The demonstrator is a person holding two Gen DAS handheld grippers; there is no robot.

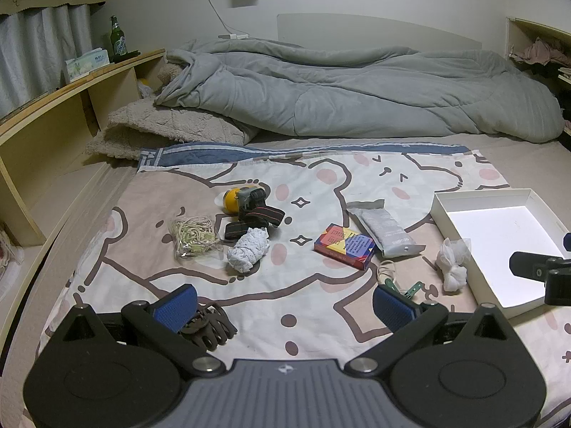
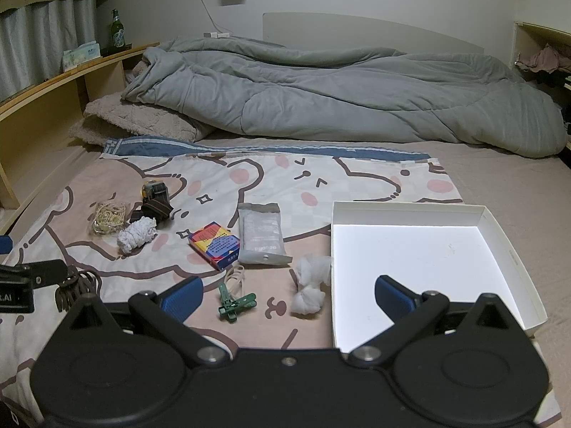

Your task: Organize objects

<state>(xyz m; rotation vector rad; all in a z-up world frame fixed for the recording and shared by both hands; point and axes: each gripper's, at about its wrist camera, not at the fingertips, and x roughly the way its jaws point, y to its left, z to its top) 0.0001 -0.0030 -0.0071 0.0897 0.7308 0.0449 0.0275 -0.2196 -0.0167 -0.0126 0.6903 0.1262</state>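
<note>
Loose objects lie scattered on the cartoon-print sheet (image 2: 249,178) on the bed: colourful card box (image 2: 214,245), grey pouch (image 2: 260,237), green clips (image 2: 236,304), white tissue wad (image 2: 308,285), rolled white cloth (image 2: 137,237), bag of cord (image 2: 107,217), headlamp with strap (image 2: 155,199), dark claw clip (image 1: 210,324). White tray (image 2: 514,246) sits empty at the right, tissue wad just beside its rim. Left gripper (image 1: 285,305) fingers wide open, nothing between; right gripper (image 2: 287,294) the same, hovering over the tray's near edge. Likely the start: nothing is sorted yet. Next move calls for picking one item, probably the tissue wad or clips nearest the right fingers, and dropping it in the tray.
</note>
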